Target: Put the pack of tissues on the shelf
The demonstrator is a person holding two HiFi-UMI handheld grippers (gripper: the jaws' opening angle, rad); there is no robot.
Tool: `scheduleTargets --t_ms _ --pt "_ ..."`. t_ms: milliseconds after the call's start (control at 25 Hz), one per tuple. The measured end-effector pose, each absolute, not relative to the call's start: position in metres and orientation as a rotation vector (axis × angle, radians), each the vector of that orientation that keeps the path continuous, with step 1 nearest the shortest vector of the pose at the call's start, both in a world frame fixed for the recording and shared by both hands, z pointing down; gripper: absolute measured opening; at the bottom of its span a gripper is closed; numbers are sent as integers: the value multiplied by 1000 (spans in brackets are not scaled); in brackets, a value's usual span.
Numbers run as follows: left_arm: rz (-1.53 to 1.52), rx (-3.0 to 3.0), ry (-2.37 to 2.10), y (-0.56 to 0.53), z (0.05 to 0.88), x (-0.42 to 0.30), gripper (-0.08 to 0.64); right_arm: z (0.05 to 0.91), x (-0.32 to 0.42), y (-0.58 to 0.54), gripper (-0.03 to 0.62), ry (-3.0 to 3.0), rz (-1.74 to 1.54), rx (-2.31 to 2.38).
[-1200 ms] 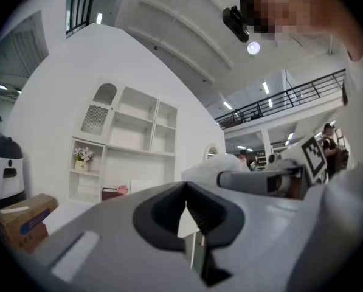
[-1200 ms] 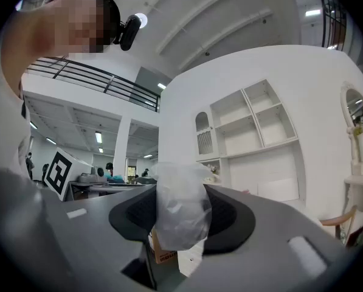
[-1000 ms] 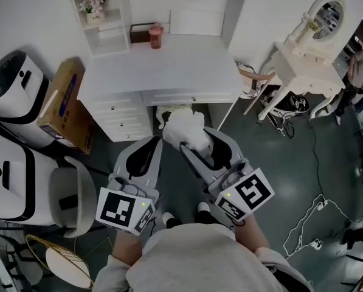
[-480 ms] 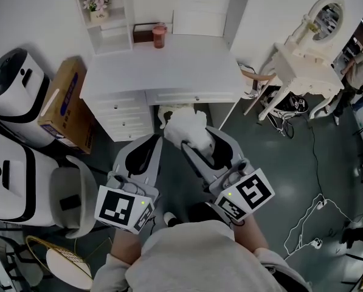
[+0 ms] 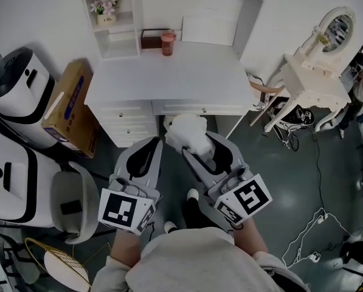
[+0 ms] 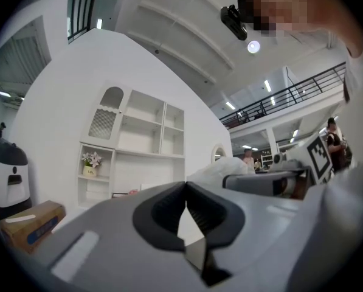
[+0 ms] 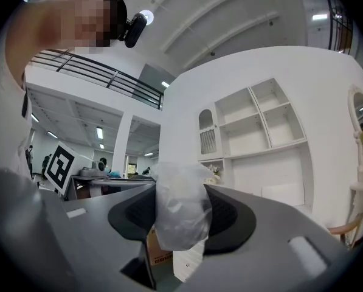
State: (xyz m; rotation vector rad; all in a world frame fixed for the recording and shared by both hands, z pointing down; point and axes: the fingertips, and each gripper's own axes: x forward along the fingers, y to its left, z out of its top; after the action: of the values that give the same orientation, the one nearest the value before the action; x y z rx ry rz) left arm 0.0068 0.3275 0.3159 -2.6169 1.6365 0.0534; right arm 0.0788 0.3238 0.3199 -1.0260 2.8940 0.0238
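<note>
A white pack of tissues (image 5: 187,134) in clear wrap is pinched between the jaws of my right gripper (image 5: 194,143), held in the air just in front of the white desk (image 5: 169,78). In the right gripper view the pack (image 7: 180,208) fills the gap between the dark pads. My left gripper (image 5: 146,154) is beside it, shut with its pads (image 6: 163,215) touching and nothing between them. The white shelf unit (image 5: 163,11) rises at the back of the desk; its open cubbies (image 7: 260,120) show ahead in both gripper views.
On the desk's back stand a red cup (image 5: 167,42) and a dark box (image 5: 149,38); a flower pot (image 5: 106,18) sits in a cubby. A cardboard box (image 5: 69,105) and white machines (image 5: 14,90) are left. A white dressing table (image 5: 318,81) is right.
The view has shifted slightly forward toward the desk, with both grippers carried along. The right gripper keeps its hold on the tissue pack.
</note>
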Motion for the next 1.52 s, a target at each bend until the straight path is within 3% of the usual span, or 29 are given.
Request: scheduleTargets --t_ms 440,840,1520 --pt "108 -2511 1757 230 300 -6 2 305 71 221 210 2935 53 -894" --pt "124 -2491 1791 164 295 29 2 299 104 153 210 2939 42 -845" --pt "121 -2452 1850 115 296 62 2 308 136 100 210 2943 -3 -753"
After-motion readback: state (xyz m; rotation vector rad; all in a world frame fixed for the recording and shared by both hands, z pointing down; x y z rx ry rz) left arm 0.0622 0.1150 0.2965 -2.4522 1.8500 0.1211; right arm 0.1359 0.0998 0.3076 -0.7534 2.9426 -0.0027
